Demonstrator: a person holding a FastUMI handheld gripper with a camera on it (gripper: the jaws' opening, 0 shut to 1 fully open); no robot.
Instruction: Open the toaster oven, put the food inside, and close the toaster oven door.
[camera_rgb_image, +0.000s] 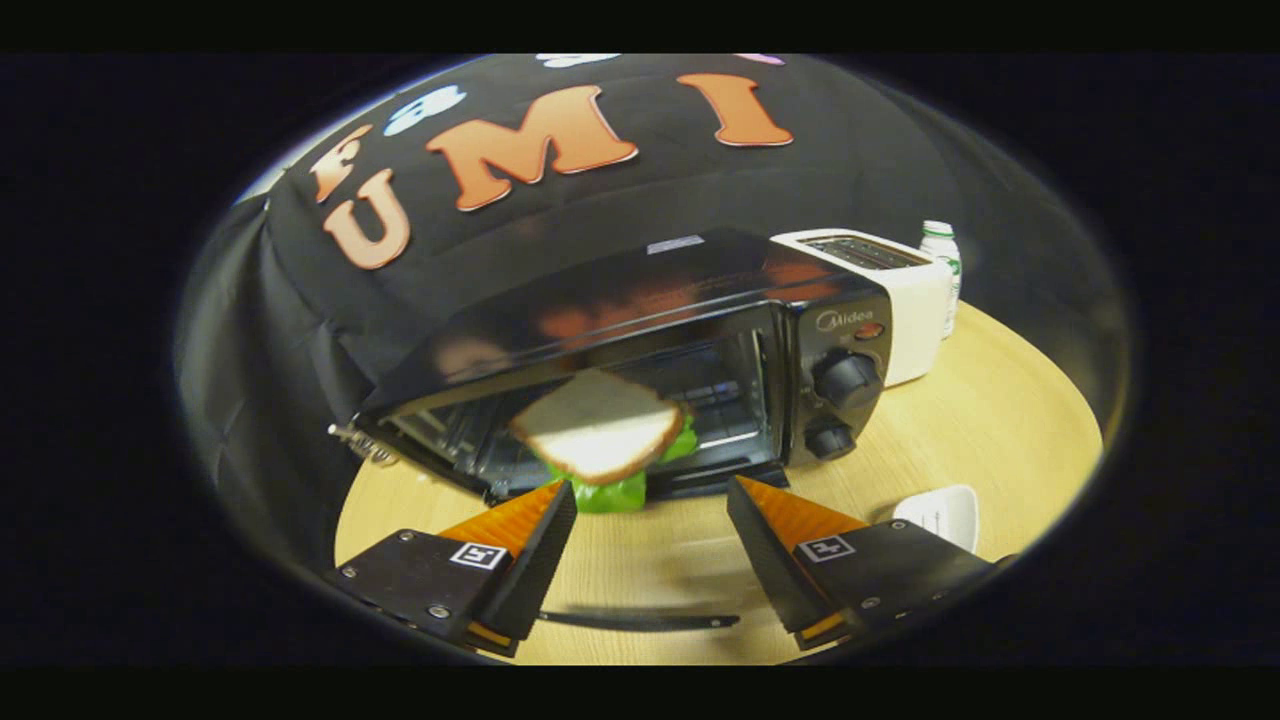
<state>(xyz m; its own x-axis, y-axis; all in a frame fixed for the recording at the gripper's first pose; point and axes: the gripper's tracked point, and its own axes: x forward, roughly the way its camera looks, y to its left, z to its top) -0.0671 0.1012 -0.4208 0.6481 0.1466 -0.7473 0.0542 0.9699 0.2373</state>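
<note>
The black toaster oven (690, 300) stands on the wooden table with its mouth open. Its glass door is folded down towards me, and the door's dark handle bar (640, 621) shows low between my fingers. A sandwich (598, 428) of white bread with green lettuce under it sits tilted at the oven's mouth, slightly blurred. I cannot tell whether it rests on the rack. My gripper (652, 488) is open, with its fingers spread wide just in front of the sandwich. The left fingertip is close to the lettuce, and neither finger presses on the sandwich.
A white slot toaster (900, 300) stands right beside the oven, with a small white bottle (941, 250) behind it. A small white dish (942, 512) lies on the round wooden table (1000, 420) by my right finger. Black cloth hangs behind and to the left.
</note>
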